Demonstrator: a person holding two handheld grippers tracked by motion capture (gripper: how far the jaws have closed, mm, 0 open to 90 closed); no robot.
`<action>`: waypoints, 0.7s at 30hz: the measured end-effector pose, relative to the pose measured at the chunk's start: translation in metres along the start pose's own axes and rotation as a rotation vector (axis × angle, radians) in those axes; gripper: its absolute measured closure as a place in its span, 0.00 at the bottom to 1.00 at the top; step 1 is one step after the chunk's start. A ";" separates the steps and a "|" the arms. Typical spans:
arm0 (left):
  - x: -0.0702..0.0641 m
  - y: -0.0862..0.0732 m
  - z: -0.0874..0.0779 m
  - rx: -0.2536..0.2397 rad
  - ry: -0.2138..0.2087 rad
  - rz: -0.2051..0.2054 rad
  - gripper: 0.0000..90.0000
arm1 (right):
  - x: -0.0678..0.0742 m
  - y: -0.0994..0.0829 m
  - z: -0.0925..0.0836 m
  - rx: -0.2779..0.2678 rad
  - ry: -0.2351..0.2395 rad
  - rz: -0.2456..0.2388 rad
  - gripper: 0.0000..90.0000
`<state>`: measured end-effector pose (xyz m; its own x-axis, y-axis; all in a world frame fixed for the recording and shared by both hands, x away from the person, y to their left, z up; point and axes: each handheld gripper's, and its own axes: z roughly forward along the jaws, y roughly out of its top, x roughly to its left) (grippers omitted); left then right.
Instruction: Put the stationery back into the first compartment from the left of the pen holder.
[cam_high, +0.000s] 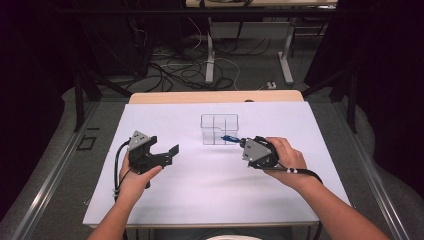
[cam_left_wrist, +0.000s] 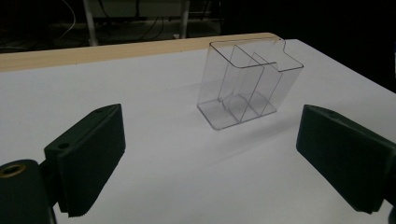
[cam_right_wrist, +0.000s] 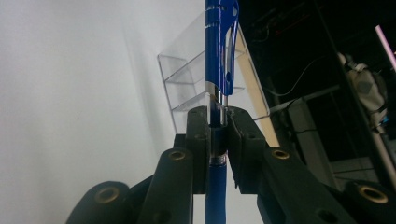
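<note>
While the white desk (cam_high: 210, 190) lies bare around it, a clear divided holder (cam_high: 219, 129) stands upright toward the far middle. The left gripper (cam_high: 167, 152) rests well apart from it, jaws spread wide with nothing between them. The right gripper (cam_high: 240, 142) is clamped on a blue pen (cam_right_wrist: 218, 56), which sits just beside the holder's near wall, its end pointing at it. The likely trouble: the holder looks light and nothing steadies it, so a pen tip catching the rim could push or tip it; a slanted pen might also miss the narrow compartment. Beyond the desk's wooden far edge (cam_high: 215, 96), the room is dim, with table legs (cam_high: 210, 60) and loose cables (cam_high: 170, 67) on the floor.
</note>
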<state>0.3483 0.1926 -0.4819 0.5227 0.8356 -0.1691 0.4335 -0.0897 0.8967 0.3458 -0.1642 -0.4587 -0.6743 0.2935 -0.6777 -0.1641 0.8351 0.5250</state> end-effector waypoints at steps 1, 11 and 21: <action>0.000 0.000 0.000 -0.001 0.000 0.000 0.09 | 0.000 0.001 0.000 -0.009 -0.004 -0.010 0.88; 0.000 0.000 0.000 -0.001 0.000 0.002 0.10 | 0.014 0.009 -0.002 -0.083 -0.139 -0.251 0.89; 0.000 0.000 0.000 0.001 0.000 0.002 0.12 | 0.023 0.013 -0.003 -0.042 -0.215 -0.578 0.89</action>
<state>0.3483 0.1927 -0.4819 0.5236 0.8353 -0.1674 0.4330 -0.0917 0.8967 0.3263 -0.1475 -0.4657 -0.3086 -0.1100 -0.9448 -0.4909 0.8692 0.0592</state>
